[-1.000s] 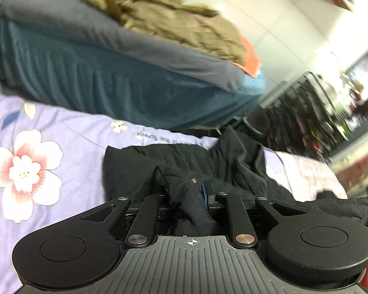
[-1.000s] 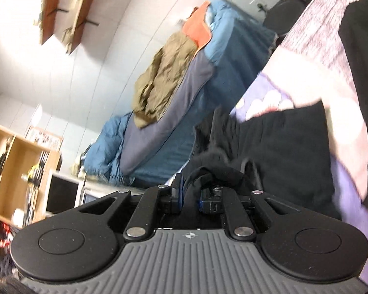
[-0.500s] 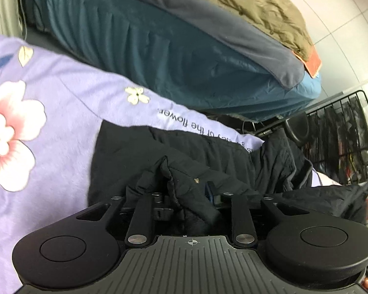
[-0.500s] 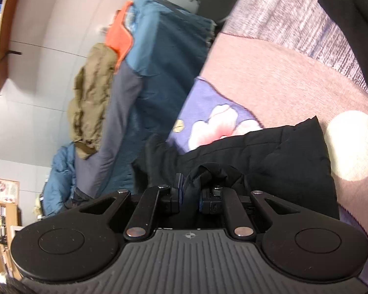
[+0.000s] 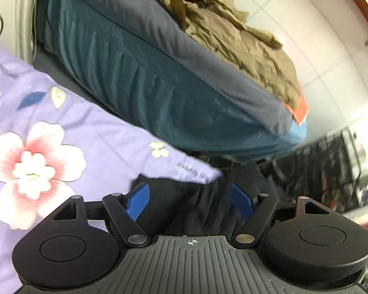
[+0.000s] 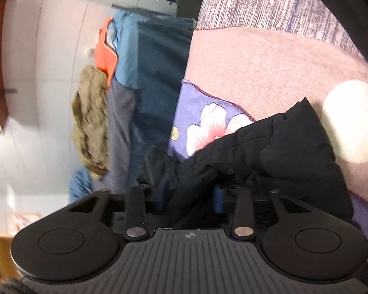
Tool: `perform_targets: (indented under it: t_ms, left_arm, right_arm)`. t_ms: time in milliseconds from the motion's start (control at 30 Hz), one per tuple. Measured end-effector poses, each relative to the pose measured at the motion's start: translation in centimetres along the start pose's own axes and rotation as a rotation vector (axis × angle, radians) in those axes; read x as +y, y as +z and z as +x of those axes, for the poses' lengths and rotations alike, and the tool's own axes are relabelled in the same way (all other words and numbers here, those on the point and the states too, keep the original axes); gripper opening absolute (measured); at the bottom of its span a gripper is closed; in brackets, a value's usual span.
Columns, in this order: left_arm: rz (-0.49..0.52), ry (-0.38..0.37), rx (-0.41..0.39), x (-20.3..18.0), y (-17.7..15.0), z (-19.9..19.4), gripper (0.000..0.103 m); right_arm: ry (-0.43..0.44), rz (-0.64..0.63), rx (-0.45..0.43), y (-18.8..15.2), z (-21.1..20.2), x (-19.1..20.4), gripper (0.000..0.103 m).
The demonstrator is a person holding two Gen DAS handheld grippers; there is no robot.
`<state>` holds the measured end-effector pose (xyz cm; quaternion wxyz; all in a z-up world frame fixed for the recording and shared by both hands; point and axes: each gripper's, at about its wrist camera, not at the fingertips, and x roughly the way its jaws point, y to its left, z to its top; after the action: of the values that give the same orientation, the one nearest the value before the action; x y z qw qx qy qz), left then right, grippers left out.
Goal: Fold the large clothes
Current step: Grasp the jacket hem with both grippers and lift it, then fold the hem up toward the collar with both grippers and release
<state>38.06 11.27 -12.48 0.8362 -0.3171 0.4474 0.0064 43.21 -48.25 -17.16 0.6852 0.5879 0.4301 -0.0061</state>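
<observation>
The left gripper (image 5: 190,202) has its blue pads (image 5: 138,203) spread wide, with nothing clamped between them; the black padded jacket (image 5: 184,210) lies loose in the gap, below and ahead of the fingers. The right gripper (image 6: 190,196) also stands parted, its blue fingers (image 6: 217,198) set a fair way apart, and a fold of the same jacket (image 6: 282,156) bulges up between them without being squeezed, as far as I can make out; the cloth hides most of the left-hand finger there. The jacket is rumpled and rests on the lilac bedsheet (image 5: 81,134), which is printed with large pink-and-white flowers (image 5: 34,169) and a line of small lettering near its far edge. In the right wrist view the jacket's quilted edge reaches across onto a pink blanket (image 6: 269,66) that has a big pale round spot (image 6: 350,122) just beside the cloth. Past the edge of the sheet stands a second bed with a teal skirt (image 5: 159,98) and a grey cover (image 5: 179,41). On top of that lies a crumpled olive-brown garment (image 5: 233,31), and an orange piece (image 5: 300,112) pokes out from under its far end. A dark wire rack (image 5: 331,161) is at the right, blurred.
</observation>
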Motion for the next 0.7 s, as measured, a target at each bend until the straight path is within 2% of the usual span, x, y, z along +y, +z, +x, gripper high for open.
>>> perform_targets:
  t_ms: [33,133,200,267,333,400,533,600,667,700]
  left_arm:
    - [0.028,0.007,0.018,-0.1,-0.6,-0.4,0.103]
    - [0.143,0.017,0.057,-0.6,-3.1,-1.3,0.103]
    - [0.218,0.032,0.069,-0.3,-5.1,-1.6,0.103]
    - [0.264,0.049,0.073,0.0,-6.8,-1.6,0.103]
    - [0.248,0.059,0.079,0.4,-7.4,-1.0,0.103]
    - [0.194,0.064,0.094,1.2,-7.2,-0.1,0.103]
    - [0.220,0.096,0.096,1.1,-6.9,1.6,0.103]
    - [0.243,0.086,0.115,0.5,-6.9,2.7,0.103]
    - [0.277,0.059,0.130,-0.2,-7.3,3.4,0.103]
    - [0.299,0.067,0.131,-0.5,-7.4,3.7,0.103]
  right_arm:
    - [0.022,0.007,-0.013,-0.1,-0.5,0.1,0.065]
    - [0.038,-0.061,-0.035,-0.7,-1.8,1.2,0.068]
    - [-0.002,-0.185,-0.056,-1.4,-2.7,2.4,0.070]
    - [-0.091,-0.369,-0.117,-2.5,-4.0,4.0,0.076]
    - [-0.160,-0.543,-0.187,-3.8,-5.3,5.0,0.081]
    - [-0.176,-0.633,-0.209,-4.4,-6.1,5.0,0.082]
    - [-0.232,-0.673,-0.121,-4.5,-5.4,3.9,0.083]
    - [-0.254,-0.711,-0.082,-5.0,-4.6,3.3,0.083]
    - [-0.256,-0.748,-0.029,-5.9,-3.5,2.6,0.081]
    - [-0.262,-0.761,0.002,-6.4,-2.8,2.2,0.077]
